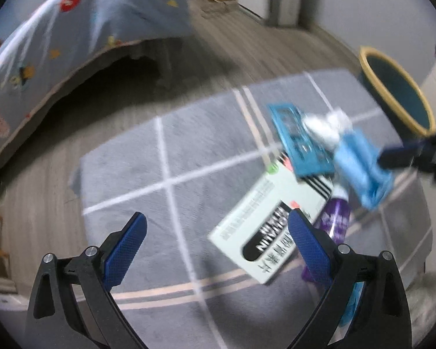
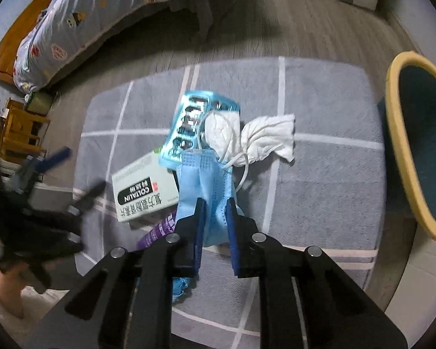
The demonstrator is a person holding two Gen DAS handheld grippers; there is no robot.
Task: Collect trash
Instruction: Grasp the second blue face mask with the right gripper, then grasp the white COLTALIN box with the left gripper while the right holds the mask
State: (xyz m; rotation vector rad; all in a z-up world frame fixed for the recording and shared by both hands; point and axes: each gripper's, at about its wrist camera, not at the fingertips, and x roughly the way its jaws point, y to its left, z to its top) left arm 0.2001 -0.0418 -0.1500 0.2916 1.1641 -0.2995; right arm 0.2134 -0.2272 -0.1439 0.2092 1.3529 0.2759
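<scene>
The left gripper [image 1: 216,226] has two black arms shaped like a wide V. Each arm has long holes cut in it and shiny round silver screws on top. Its fingers [image 1: 125,250] wear bright blue pads with a tiny bumpy pattern, at about 7 and 5 o'clock in the left wrist view. The right gripper [image 2: 215,203] looks the same: black arms, four silver screws, and dark blue pads [image 2: 233,232] on the inside. A gray sleeve edge shows at 9 o'clock in the right wrist view.
</scene>
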